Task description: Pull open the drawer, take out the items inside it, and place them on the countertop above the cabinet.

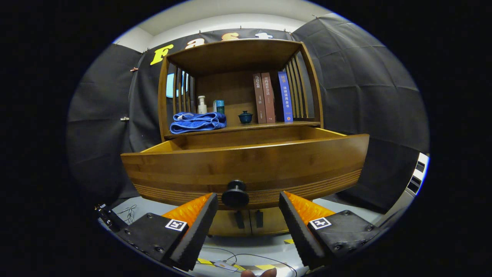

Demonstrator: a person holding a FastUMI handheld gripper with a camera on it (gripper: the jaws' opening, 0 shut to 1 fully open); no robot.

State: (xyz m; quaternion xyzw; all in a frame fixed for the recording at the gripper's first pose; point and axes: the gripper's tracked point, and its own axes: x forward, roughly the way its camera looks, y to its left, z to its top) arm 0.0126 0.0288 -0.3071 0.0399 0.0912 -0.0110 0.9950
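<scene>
My gripper (248, 200) is wide open and holds nothing. The round knob (235, 193) sits between my fingers, touching neither. The drawer (246, 165) is pulled out toward me, under the countertop (269, 125) with the blue towel (198, 122). I cannot see what is inside it.

Your light falls from overhead: drawer (246, 161) front evenly lit, shelf recess and cabinet underside shadowed. Focus sharp at centre; fisheye bows the edges. No glare.
</scene>
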